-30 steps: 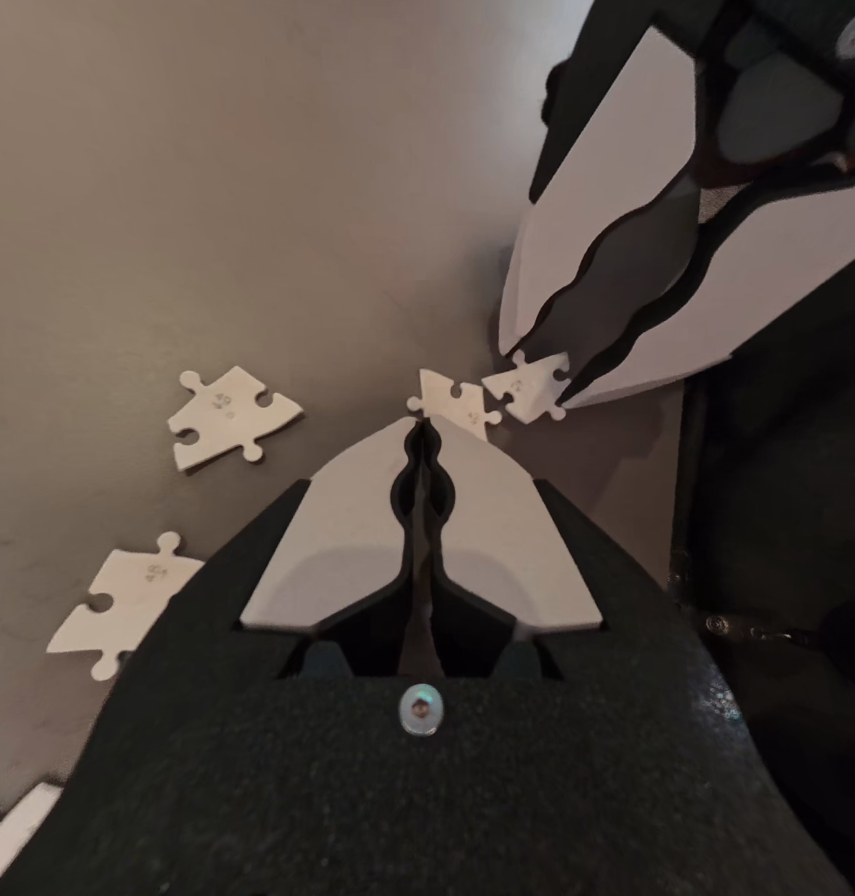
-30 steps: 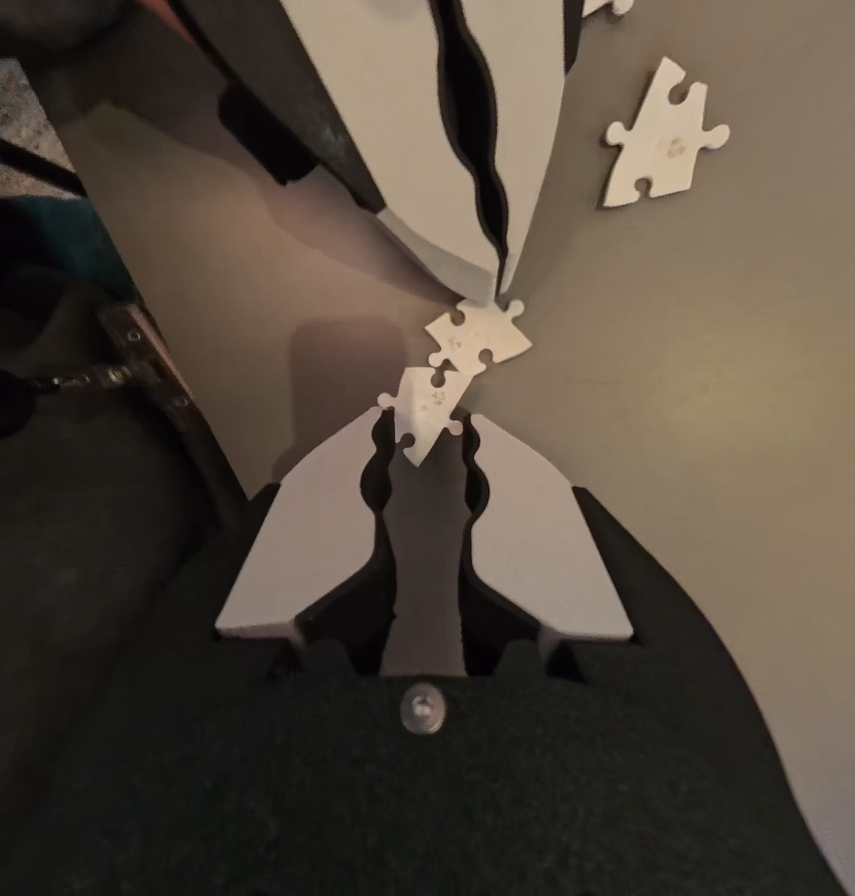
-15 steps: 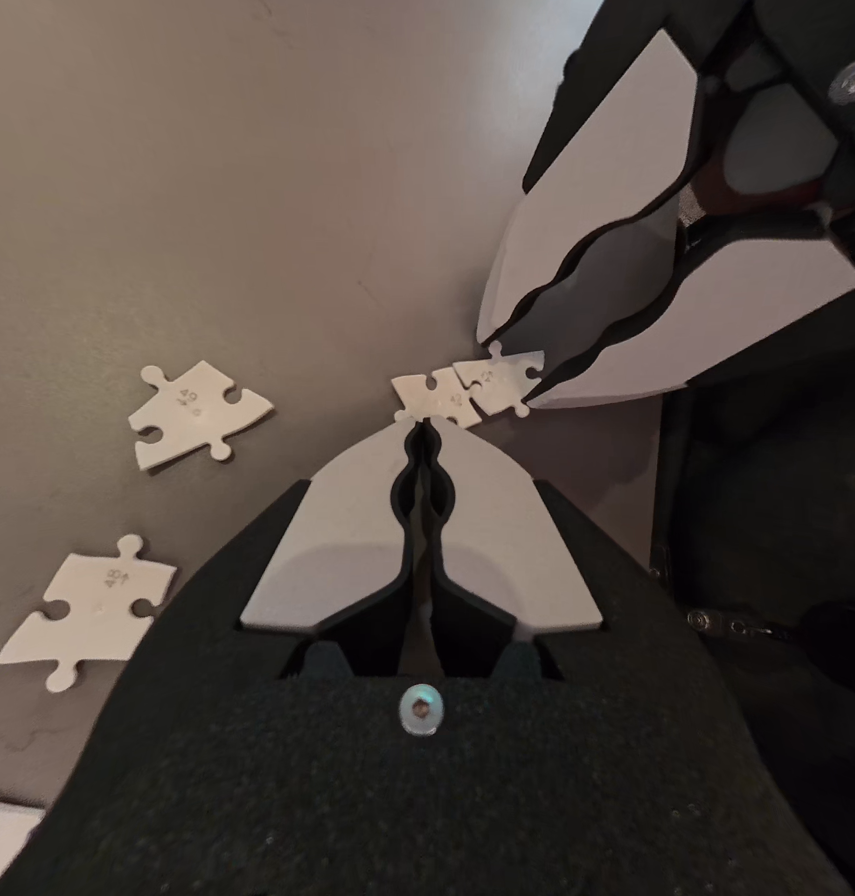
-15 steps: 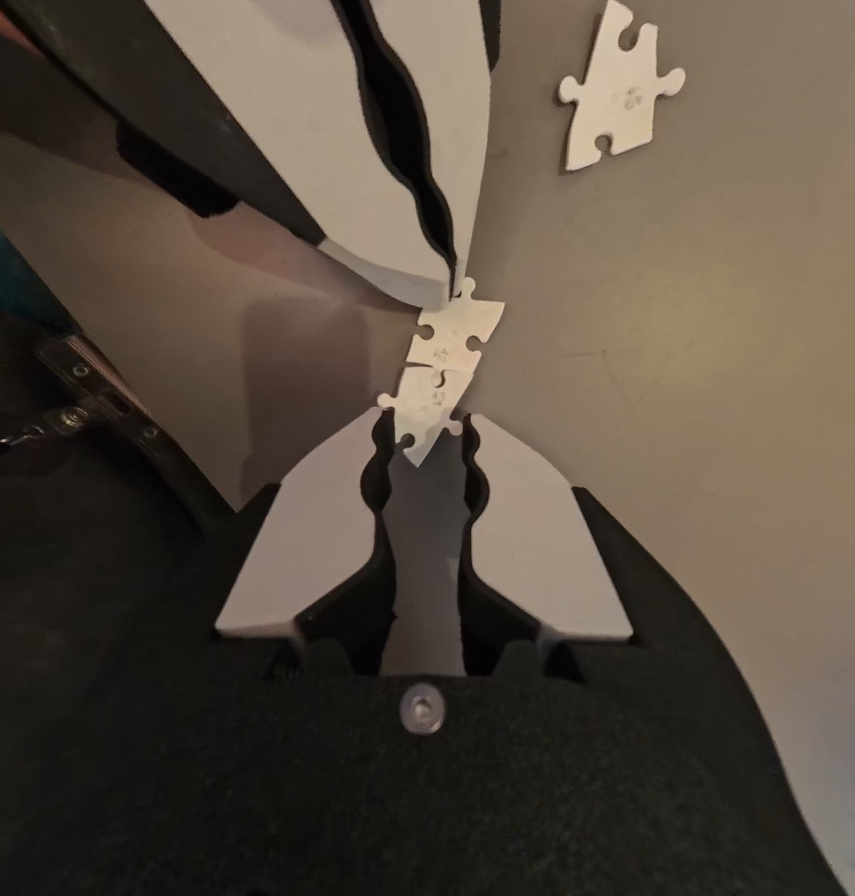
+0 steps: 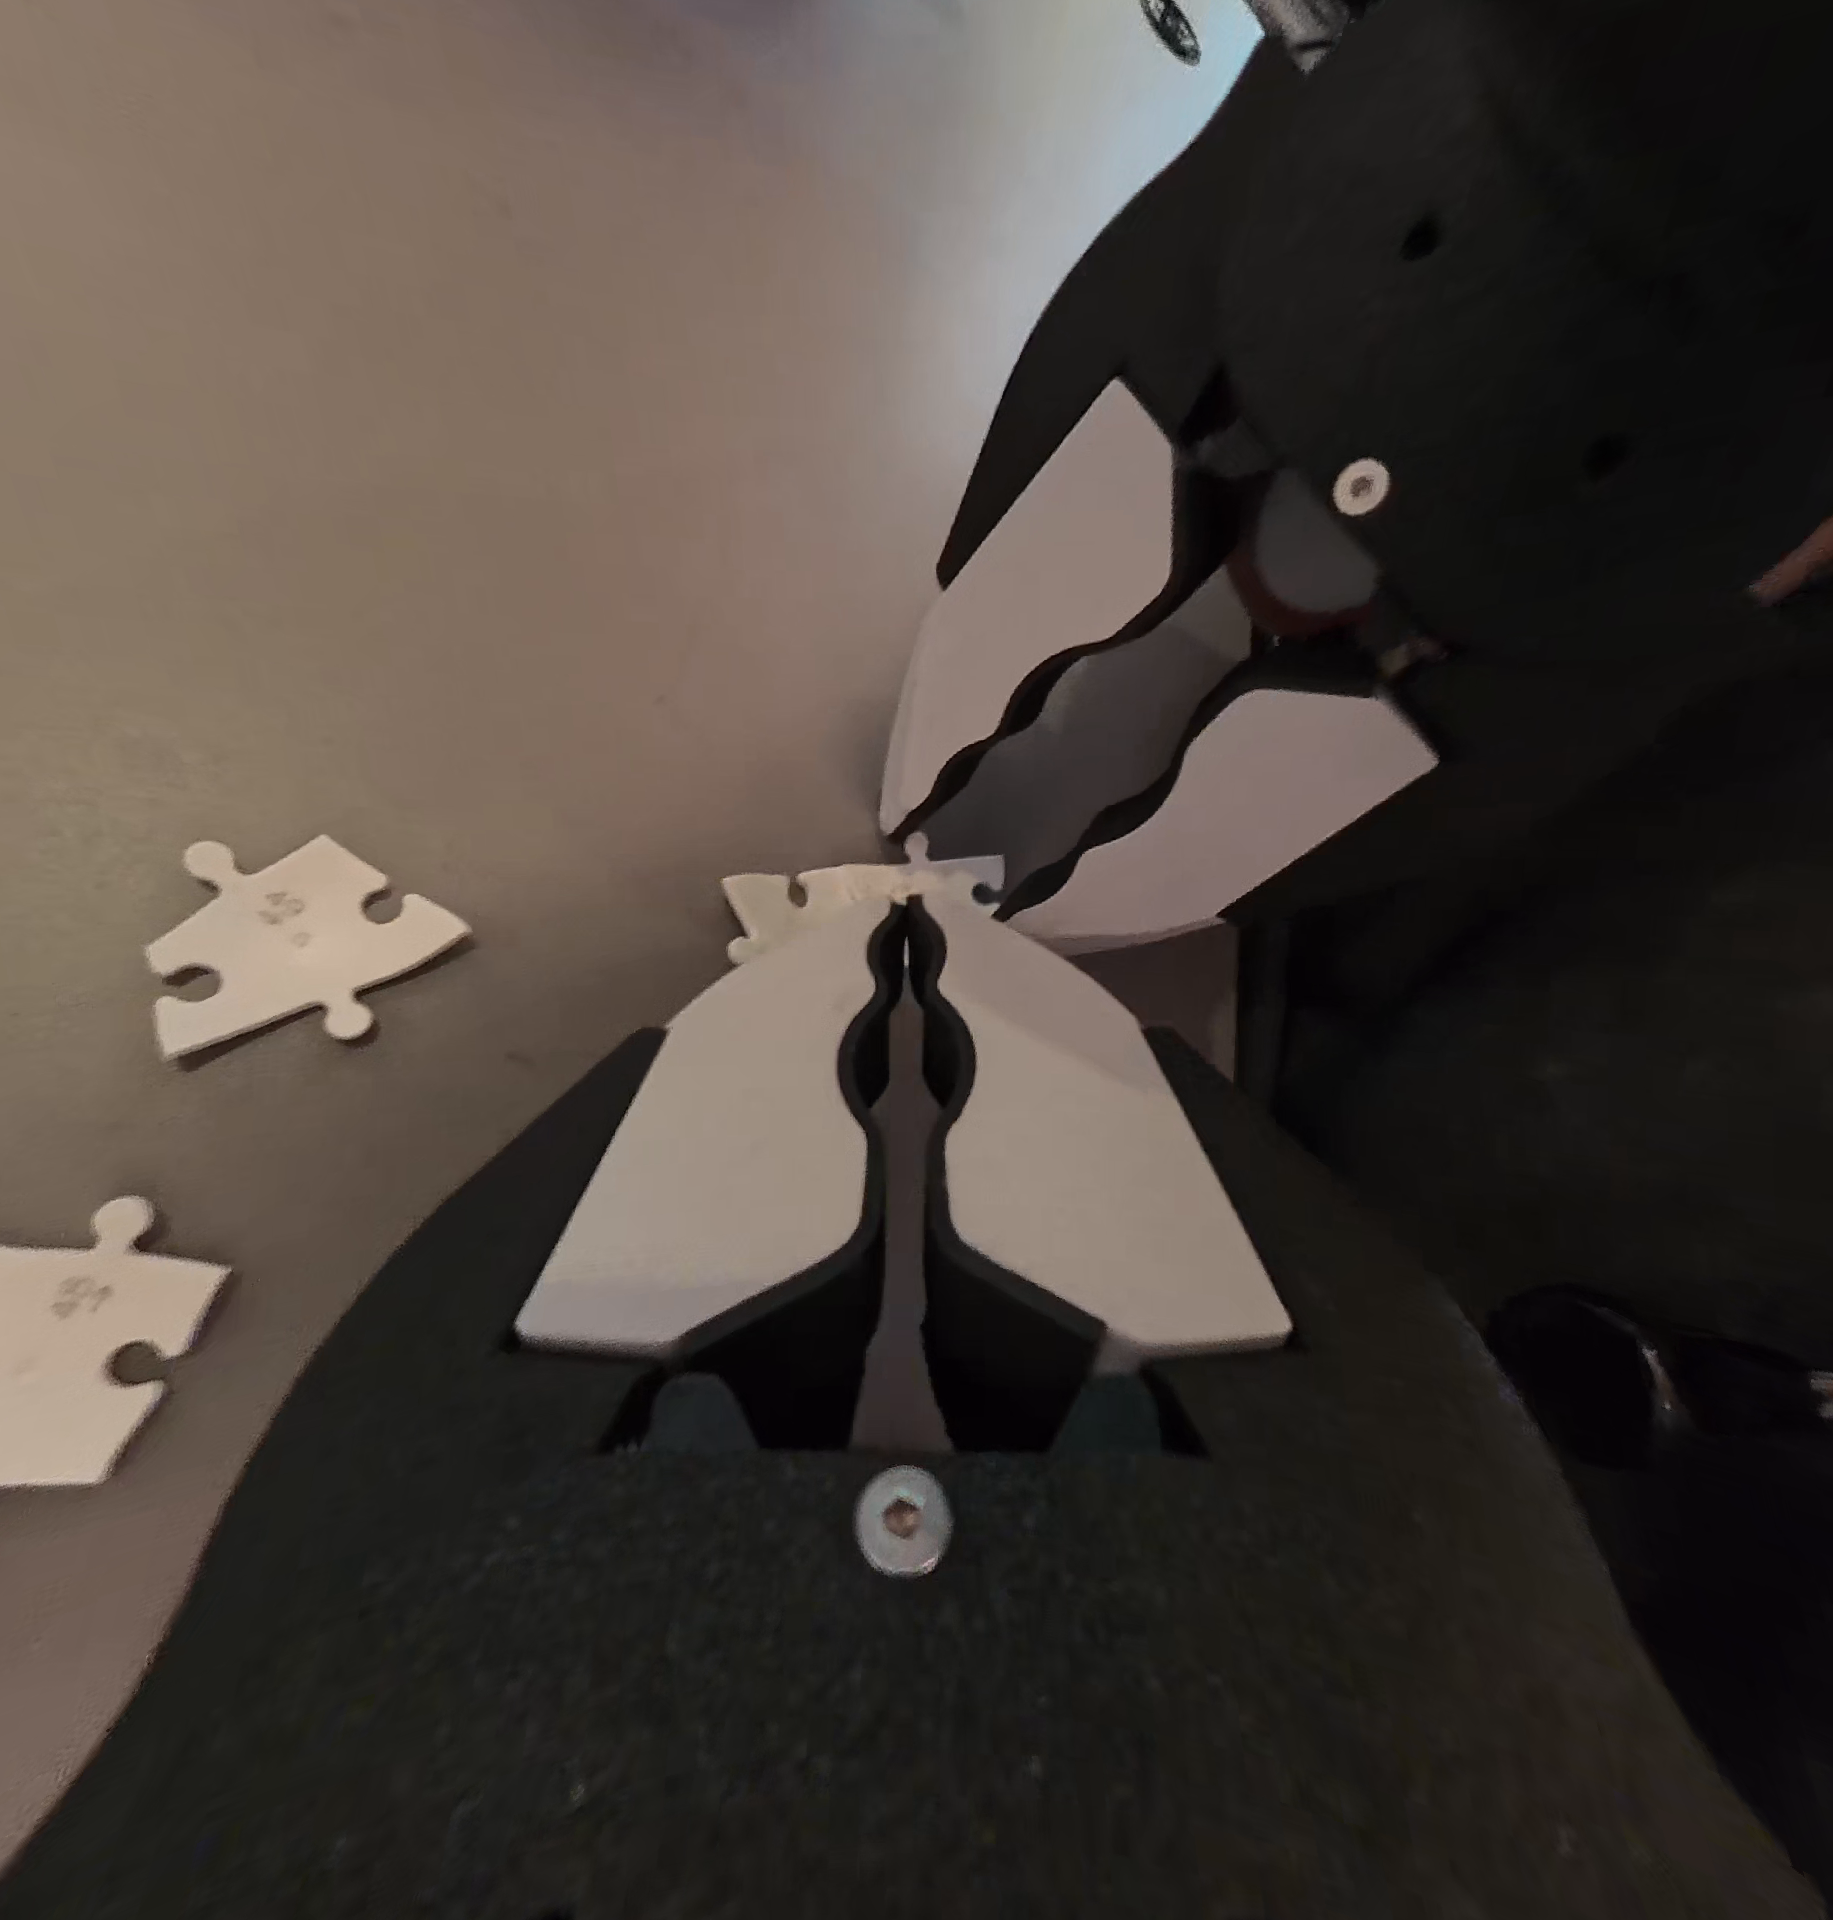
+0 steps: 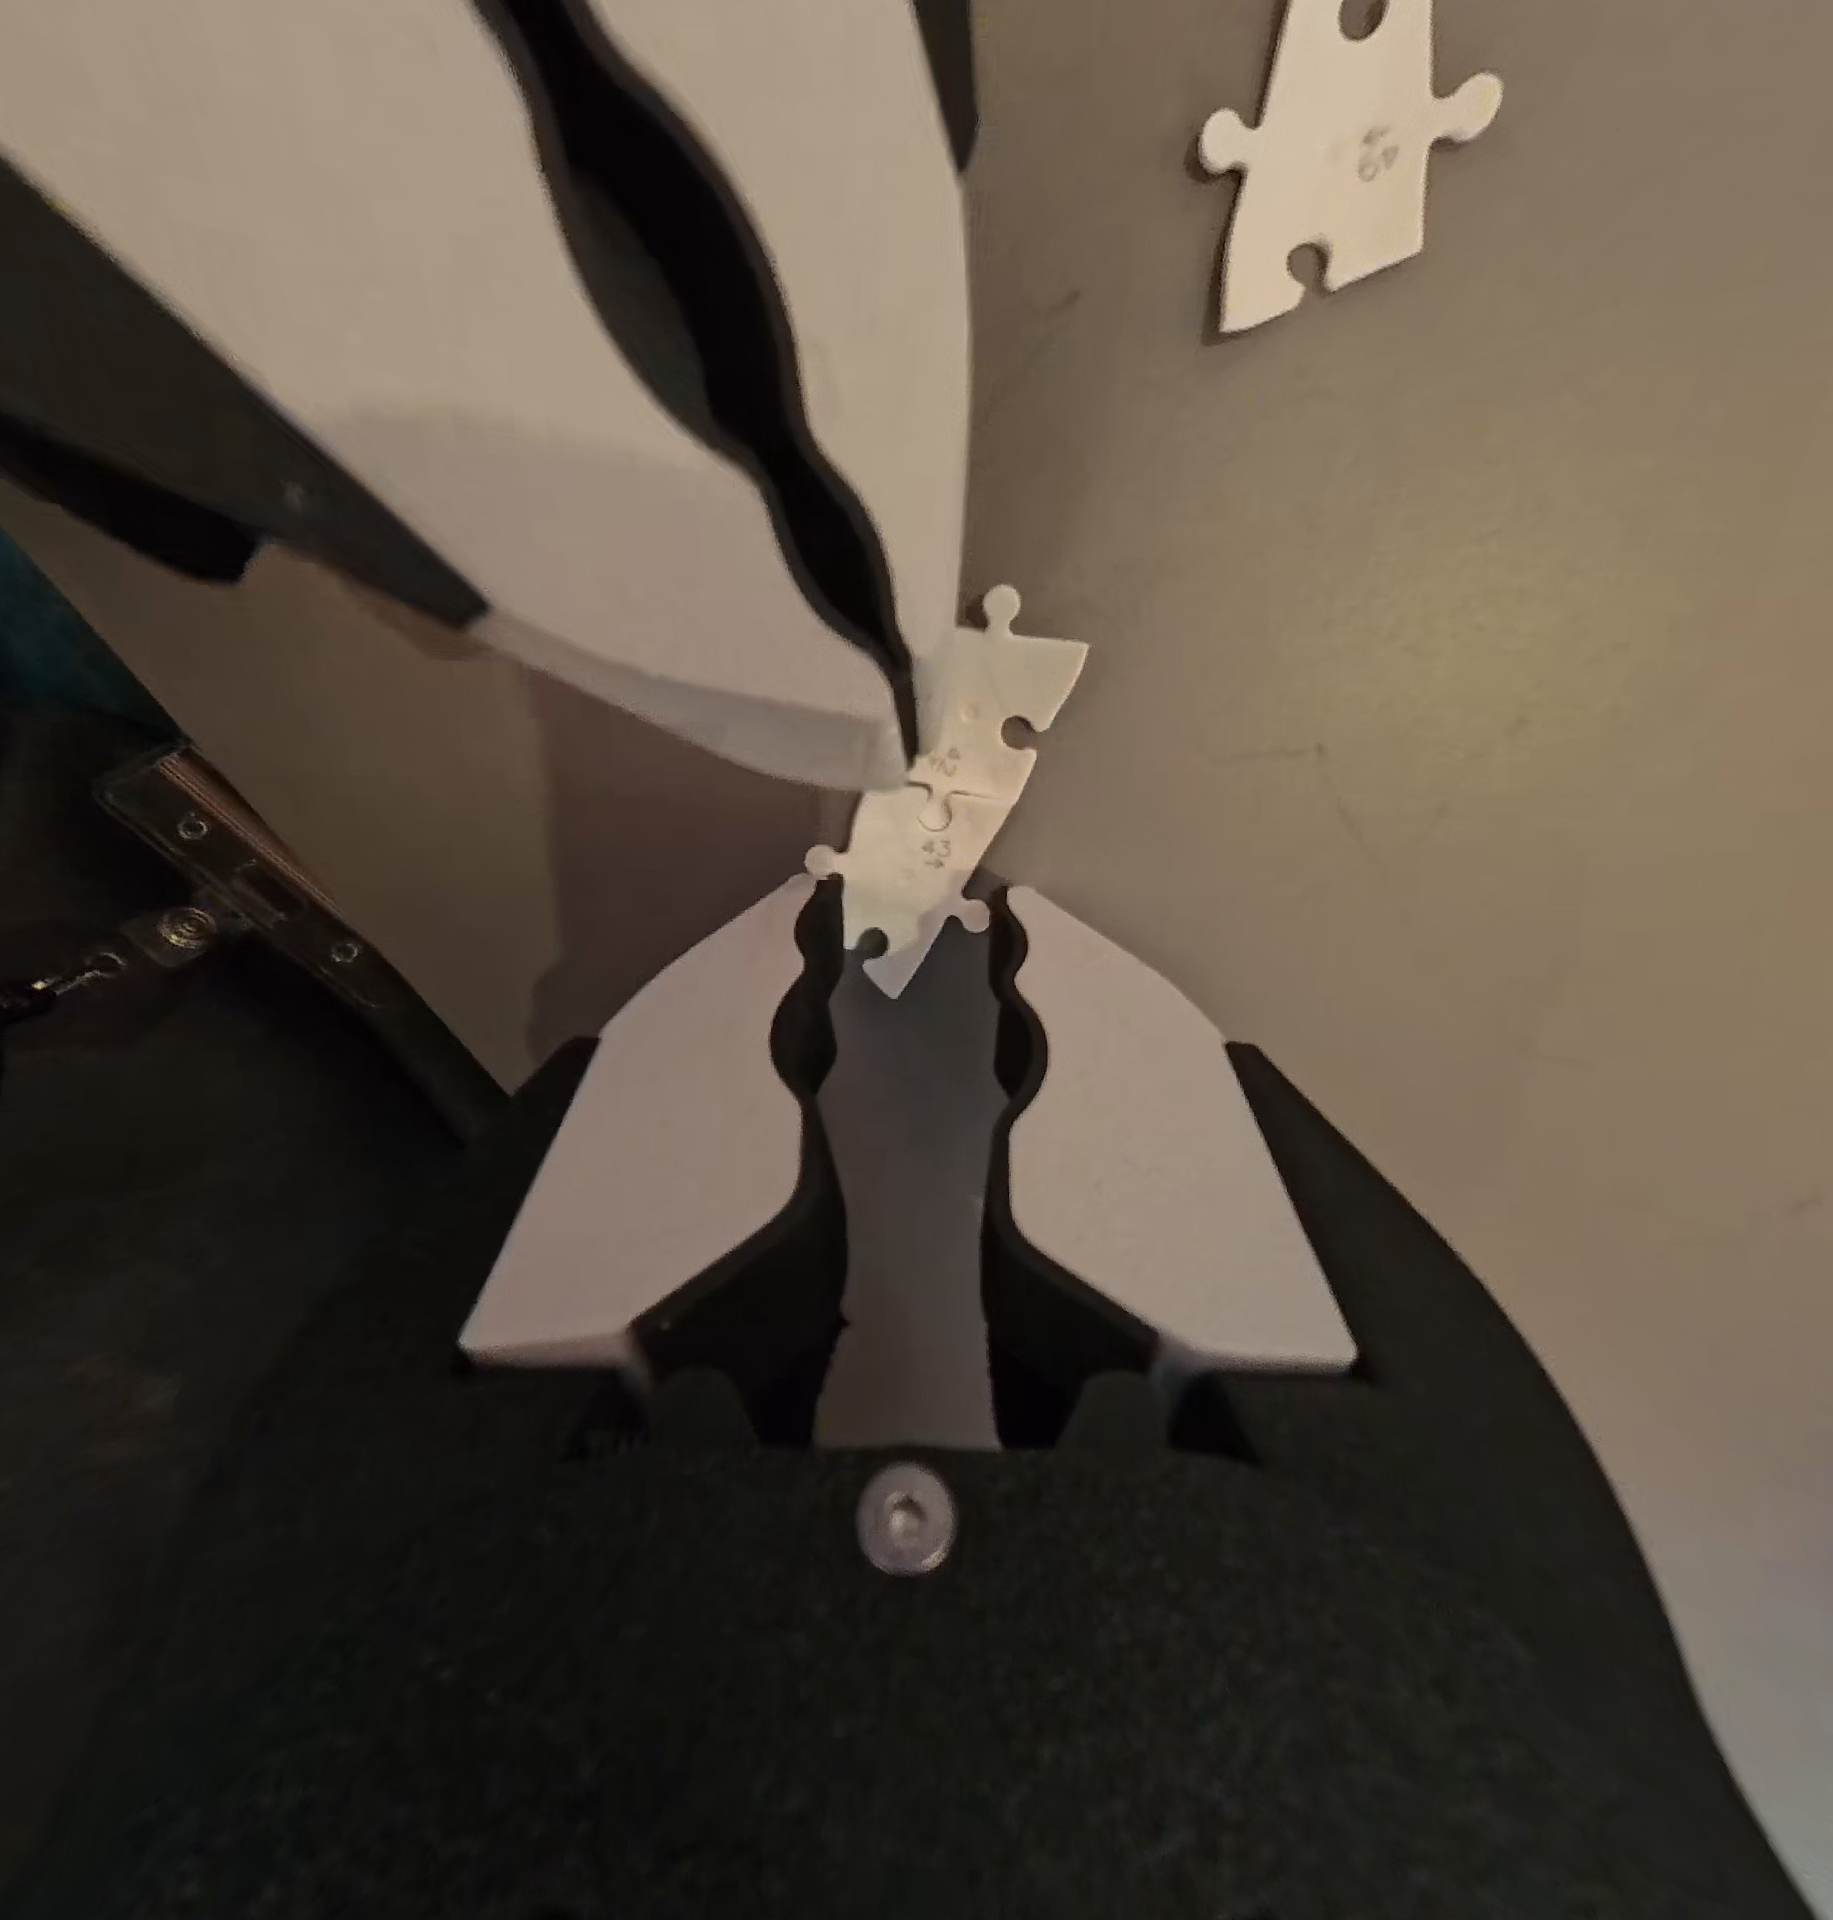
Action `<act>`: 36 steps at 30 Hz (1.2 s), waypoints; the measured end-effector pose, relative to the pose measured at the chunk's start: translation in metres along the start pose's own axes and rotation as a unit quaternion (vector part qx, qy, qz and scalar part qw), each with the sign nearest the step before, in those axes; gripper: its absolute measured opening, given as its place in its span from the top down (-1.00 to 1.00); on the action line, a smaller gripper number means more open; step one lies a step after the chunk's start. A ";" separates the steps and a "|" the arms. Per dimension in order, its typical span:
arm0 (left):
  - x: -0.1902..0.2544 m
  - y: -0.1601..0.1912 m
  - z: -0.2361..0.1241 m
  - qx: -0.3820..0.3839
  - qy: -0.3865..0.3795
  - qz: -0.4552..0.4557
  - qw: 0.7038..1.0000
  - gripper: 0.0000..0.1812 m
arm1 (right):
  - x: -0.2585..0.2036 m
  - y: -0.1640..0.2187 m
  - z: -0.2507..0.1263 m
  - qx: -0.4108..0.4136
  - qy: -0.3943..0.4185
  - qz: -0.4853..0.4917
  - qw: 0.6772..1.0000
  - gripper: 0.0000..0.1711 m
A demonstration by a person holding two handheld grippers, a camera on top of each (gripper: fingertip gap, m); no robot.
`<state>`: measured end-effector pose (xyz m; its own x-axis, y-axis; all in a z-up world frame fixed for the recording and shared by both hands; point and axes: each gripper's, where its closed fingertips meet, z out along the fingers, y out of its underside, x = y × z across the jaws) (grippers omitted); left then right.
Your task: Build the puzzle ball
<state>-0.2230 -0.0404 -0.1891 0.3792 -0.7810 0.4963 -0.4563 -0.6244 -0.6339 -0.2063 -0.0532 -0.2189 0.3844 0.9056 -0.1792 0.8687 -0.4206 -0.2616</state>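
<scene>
Two small white puzzle pieces are joined knob to socket above the grey table. My left gripper is shut on one piece, gripping its thin edge. It also shows in the right wrist view, coming in from the upper left, shut on that piece. My right gripper is shut on the other piece, held across its width between the fingertips. In the left wrist view the right gripper enters from the upper right with its piece.
Loose white pieces lie flat on the table: two at the left, and one at the upper right in the right wrist view. The table edge runs close beside the grippers, with a metal bracket on it and dark floor beyond. Less than 4 cm separates the two grippers' tips. From either gripper's tips it is about 15 cm to the metal bracket.
The two held pieces were apart with a gap one second ago. The grippers came together and the pieces now interlock. Both grippers stayed shut on their pieces.
</scene>
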 end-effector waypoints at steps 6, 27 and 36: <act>0.001 0.005 0.019 -0.016 -0.041 -0.007 0.999 1.00 | 0.000 0.001 -0.001 0.011 -0.006 0.014 1.000 0.68; -0.002 -0.012 -0.004 0.044 -0.051 -0.013 0.998 1.00 | -0.004 -0.006 -0.016 0.197 -0.034 -0.134 0.971 1.00; -0.025 -0.009 -0.019 0.046 -0.105 -0.018 0.993 1.00 | 0.006 -0.018 0.005 0.166 0.036 -0.130 0.977 1.00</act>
<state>-0.2438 -0.0155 -0.1848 0.5589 -0.7312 0.3911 -0.3676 -0.6412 -0.6736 -0.2212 -0.0404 -0.2203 0.1952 0.9808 -0.0013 0.7953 -0.1591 -0.5850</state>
